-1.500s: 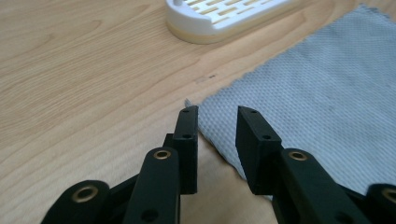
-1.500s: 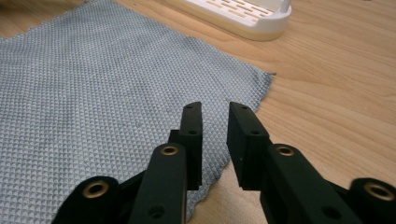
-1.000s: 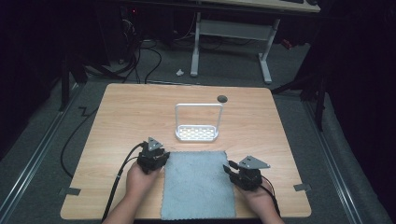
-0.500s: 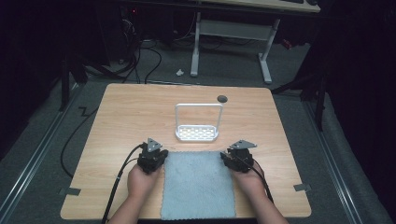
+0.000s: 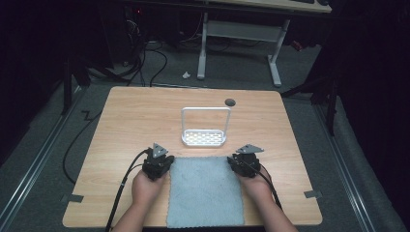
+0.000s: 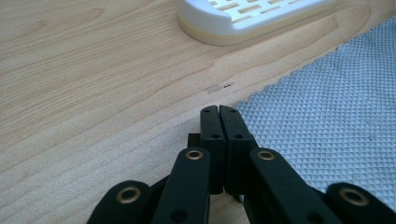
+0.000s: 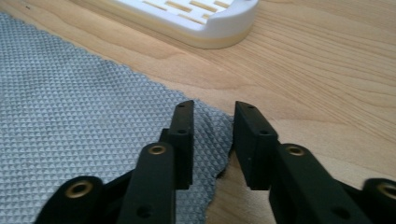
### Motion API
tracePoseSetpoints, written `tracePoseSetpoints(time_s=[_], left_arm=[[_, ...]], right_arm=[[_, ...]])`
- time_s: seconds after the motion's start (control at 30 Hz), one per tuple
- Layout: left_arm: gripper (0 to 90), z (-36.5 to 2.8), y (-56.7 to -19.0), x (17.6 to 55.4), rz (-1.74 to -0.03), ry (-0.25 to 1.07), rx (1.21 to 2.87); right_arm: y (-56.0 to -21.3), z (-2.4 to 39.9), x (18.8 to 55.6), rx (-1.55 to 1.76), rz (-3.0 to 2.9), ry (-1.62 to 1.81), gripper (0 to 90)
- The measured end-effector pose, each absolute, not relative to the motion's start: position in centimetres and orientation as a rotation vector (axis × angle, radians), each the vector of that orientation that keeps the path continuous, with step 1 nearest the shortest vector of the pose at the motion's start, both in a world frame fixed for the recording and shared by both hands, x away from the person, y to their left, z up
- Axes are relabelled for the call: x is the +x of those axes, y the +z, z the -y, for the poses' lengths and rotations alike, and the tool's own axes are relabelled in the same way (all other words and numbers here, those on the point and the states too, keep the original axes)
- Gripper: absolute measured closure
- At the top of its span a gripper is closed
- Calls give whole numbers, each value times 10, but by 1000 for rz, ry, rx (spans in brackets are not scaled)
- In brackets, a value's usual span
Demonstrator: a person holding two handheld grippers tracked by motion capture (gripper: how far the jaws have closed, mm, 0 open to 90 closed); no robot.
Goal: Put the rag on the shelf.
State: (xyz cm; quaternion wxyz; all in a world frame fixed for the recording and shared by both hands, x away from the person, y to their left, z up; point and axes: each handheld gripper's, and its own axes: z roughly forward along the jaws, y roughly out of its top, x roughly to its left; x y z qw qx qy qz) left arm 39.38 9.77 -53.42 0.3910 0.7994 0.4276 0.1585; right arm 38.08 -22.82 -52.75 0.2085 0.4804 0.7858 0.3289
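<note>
A grey cloth (image 5: 205,191) is lying flat on the wooden table (image 5: 135,116), reaching from the middle of the table back to its near edge, between the two hands.

The left gripper (image 5: 158,166) is sitting at the cloth's far left corner. In the left gripper view its jaws are standing pressed together at the tips (image 6: 219,114), right at the scalloped edge of the cloth (image 6: 327,116); whether any fabric is being pinched between them cannot be told.

The right gripper (image 5: 243,164) is sitting at the cloth's far right corner. Its jaws have just been closing, and in the right gripper view they are standing apart (image 7: 212,122), with the rumpled corner of the cloth (image 7: 93,126) lying between them, not yet pressed by the pads.

A white slotted rack (image 5: 204,137) with an upright wire frame is standing just beyond the cloth's far edge, near the table's centre.
</note>
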Motion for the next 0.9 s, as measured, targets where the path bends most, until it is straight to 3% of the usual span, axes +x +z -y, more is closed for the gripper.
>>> tracePoseSetpoints(time_s=[0.33, 0.7, 0.9], left_arm=[[895, -97, -534, 393, -1081, 403, 2033], [900, -100, -532, 393, -1042, 354, 2039], [900, -108, -516, 371, -974, 404, 1884]], right_arm=[[-527, 227, 381, 1340, -2199, 930, 886], [-525, 223, 368, 1236, -2169, 929, 898], [-513, 229, 351, 1243, -2051, 1110, 898]])
